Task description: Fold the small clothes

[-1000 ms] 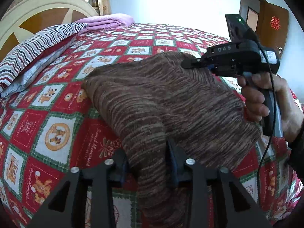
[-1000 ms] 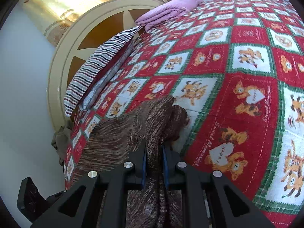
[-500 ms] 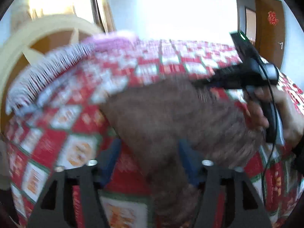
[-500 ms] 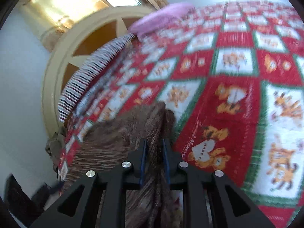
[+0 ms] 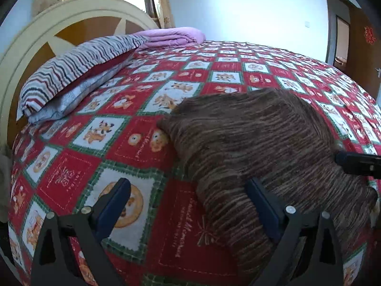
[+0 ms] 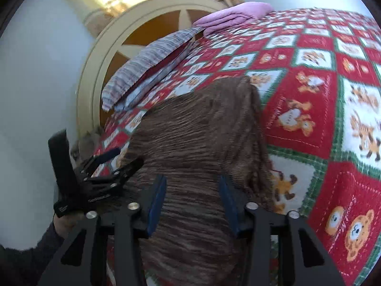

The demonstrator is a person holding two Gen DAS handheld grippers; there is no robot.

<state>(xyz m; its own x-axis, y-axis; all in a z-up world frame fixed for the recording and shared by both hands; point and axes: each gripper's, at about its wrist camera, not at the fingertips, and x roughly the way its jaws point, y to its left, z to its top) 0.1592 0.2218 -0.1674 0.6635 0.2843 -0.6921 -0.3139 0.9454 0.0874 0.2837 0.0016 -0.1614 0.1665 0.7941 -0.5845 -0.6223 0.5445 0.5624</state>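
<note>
Lying flat on the red patchwork bedspread (image 5: 147, 147) near the foot-side edge, the brown striped knit garment (image 5: 257, 143), spreading in a rounded heap with its far edge toward the pillows. Hovering low over the quilt, the left gripper (image 5: 188, 205), jaws standing wide apart and clamping nothing: one blue-padded finger (image 5: 114, 205) sitting over a bear-print square beside the garment, the other blue-padded finger (image 5: 262, 207) sitting over the garment's near fold, contact with the cloth impossible to tell. Showing again from the other side, the same brown garment (image 6: 197, 128), filling the middle of the right wrist view and running down between the fingers. Hanging over it, the right gripper (image 6: 193, 195), jaws likewise spread wide, both blue pads straddling a band of the knit without pinching it. Appearing at the left of that view, the left gripper (image 6: 112, 166) held in a hand (image 6: 64, 221), its tips apart at the garment's side edge. Poking in at the right border of the left wrist view, a dark tip of the right gripper (image 5: 357, 164) at the garment's edge. Resting at the head of the bed, a striped pillow (image 5: 78, 69) and a folded purple blanket (image 5: 171, 35), both leaning by the cream headboard (image 5: 35, 38), well apart from the garment.
</note>
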